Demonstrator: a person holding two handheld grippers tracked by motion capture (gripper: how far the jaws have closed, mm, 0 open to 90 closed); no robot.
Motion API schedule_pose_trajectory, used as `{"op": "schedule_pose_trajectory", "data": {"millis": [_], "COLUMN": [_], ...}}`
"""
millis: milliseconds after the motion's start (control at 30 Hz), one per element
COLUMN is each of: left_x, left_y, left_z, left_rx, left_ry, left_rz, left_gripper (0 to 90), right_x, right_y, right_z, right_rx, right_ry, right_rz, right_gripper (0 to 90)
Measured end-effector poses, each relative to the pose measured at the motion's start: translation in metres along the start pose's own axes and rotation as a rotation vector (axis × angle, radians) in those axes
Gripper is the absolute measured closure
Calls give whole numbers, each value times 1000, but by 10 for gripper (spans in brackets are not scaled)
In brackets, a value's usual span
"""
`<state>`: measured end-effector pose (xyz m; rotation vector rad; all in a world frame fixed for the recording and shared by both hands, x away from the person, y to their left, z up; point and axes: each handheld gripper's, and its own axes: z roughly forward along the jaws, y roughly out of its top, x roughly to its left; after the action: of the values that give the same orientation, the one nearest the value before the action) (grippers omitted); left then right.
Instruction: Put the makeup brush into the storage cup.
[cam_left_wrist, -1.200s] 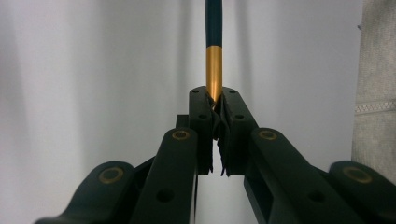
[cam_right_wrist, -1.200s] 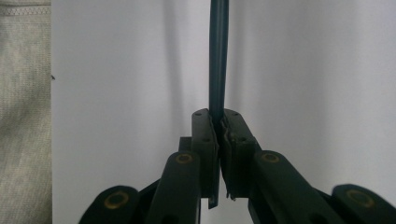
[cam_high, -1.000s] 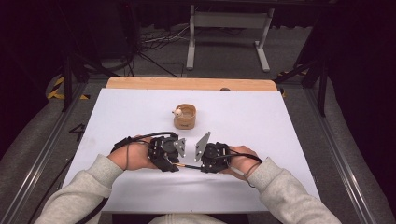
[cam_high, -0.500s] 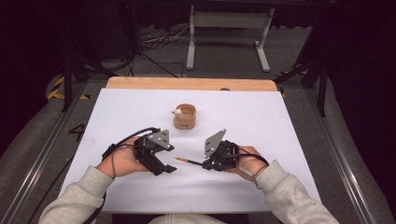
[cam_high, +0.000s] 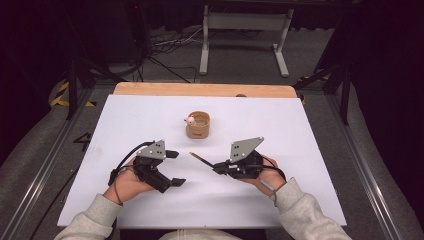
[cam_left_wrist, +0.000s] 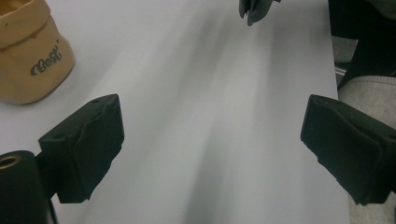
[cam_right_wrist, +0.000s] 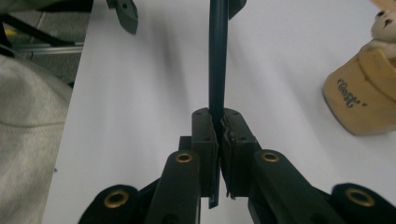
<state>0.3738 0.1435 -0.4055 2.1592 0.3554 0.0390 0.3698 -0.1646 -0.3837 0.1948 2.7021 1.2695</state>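
on the white table (cam_high: 125, 125), near the person's edge: right gripper (cam_high: 217, 167) clenched on a thin dark pencil (cam_high: 200, 159), seen pinched between the closed pads in the right gripper view (cam_right_wrist: 217, 60). long axis of the pencil running out from the jaws toward the table's left and slightly away from the person, tip free in the air or just above the sheet; cannot tell which. left gripper (cam_high: 175, 168) released, jaws just opened wide, nothing between the pads (cam_left_wrist: 86, 144) but bare table. separated from the pencil tip by a clear gap, lying to its left.

beyond both grippers, toward the far edge: small tan pot (cam_high: 198, 125) with a pale figure at its rim, upright, mouth up. pot lying ahead of the pencil tip and a little to the right of the pencil's line, well apart from it. right hand (cam_high: 265, 172) judged nearer to the pot than the left, and already carrying the pencil. judged next: swing the tip toward the pot mouth; risk of striking the rim.
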Motion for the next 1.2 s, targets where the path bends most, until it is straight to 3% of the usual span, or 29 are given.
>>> {"op": "schedule_pose_trajectory", "data": {"millis": [333, 633, 967, 1200], "left_x": [1, 0, -3, -1], "left_y": [-10, -16, -16, -16], "left_z": [2, 4, 9, 6], "left_rx": [-73, -124, -154, -207], "left_ry": [8, 24, 28, 44], "left_rz": [-27, -40, -33, -39], "left_gripper": [29, 25, 25, 26], "right_x": [6, 11, 15, 15], "right_y": [-12, -22, -31, -35], "right_z": [1, 9, 20, 25], "right_rx": [-211, -364, -442, -455], "right_ry": [-61, -111, -151, -161], "right_rz": [42, 96, 119, 119], "right_gripper": [850, 850, 849, 849]}}
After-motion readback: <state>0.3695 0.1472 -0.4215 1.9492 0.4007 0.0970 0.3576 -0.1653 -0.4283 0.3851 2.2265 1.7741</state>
